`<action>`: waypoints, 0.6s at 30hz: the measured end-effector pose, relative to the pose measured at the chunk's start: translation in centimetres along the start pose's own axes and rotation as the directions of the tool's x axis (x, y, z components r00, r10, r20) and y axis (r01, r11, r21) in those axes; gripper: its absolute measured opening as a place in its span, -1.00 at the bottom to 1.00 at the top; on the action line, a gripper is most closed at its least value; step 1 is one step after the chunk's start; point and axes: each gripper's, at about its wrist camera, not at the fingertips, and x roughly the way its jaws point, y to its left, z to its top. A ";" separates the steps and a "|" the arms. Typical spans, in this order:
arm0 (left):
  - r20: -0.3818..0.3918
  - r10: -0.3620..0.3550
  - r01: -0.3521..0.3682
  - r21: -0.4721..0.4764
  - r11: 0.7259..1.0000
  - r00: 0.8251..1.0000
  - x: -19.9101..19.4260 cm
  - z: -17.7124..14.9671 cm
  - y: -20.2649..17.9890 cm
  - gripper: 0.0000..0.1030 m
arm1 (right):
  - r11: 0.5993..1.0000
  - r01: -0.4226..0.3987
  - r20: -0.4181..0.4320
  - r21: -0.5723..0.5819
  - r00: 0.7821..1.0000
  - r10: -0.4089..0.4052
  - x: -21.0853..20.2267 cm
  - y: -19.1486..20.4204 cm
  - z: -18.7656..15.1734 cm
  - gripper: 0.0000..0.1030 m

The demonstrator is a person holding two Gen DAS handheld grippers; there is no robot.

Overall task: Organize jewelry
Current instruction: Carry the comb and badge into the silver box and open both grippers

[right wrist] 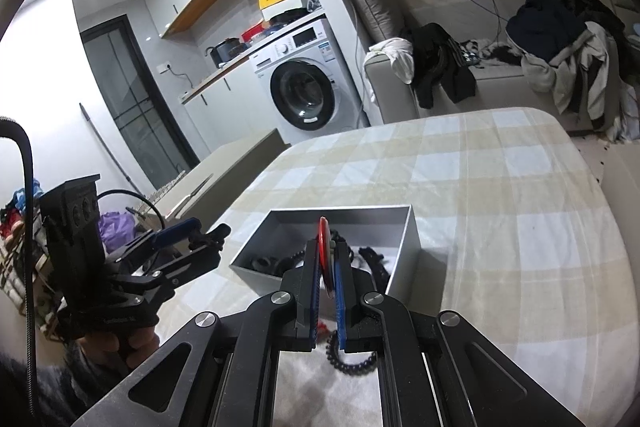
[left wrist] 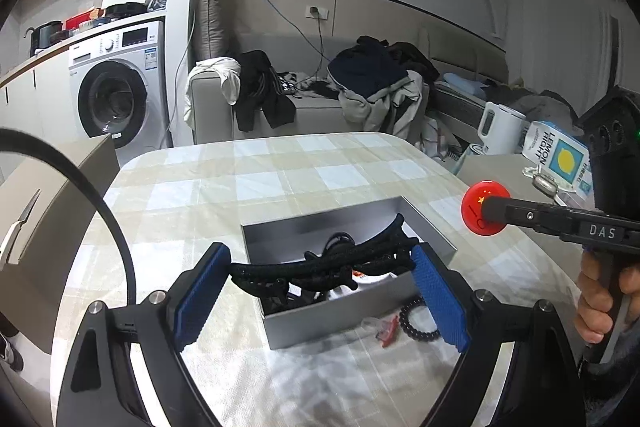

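A grey open box (left wrist: 316, 223) sits on the checked tablecloth and holds dark jewelry; it also shows in the right wrist view (right wrist: 410, 239). My left gripper (left wrist: 320, 279) is open above the box's near left corner, with a black braided headband (left wrist: 320, 265) lying between its blue pads and resting on the box. My right gripper (right wrist: 326, 267) is shut on a round red badge (right wrist: 325, 251), held edge-on over the box; in the left wrist view the badge (left wrist: 476, 199) hangs right of the box. A black bead bracelet (left wrist: 418, 321) lies beside the box, also visible under the right gripper (right wrist: 352, 361).
A small red item in clear wrap (left wrist: 386, 333) lies next to the bracelet. The round table (right wrist: 500, 187) has a checked cloth. A side table at right holds a lemon-print carton (left wrist: 560, 159) and a white kettle (left wrist: 500, 131). A sofa with clothes (left wrist: 360, 87) stands behind.
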 end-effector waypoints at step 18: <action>-0.017 0.044 -0.044 0.026 0.999 0.999 1.3 0.5 0.0 0.72 | 0.999 -0.025 -0.021 0.045 0.999 0.026 2.5 -0.8 1.8 -0.88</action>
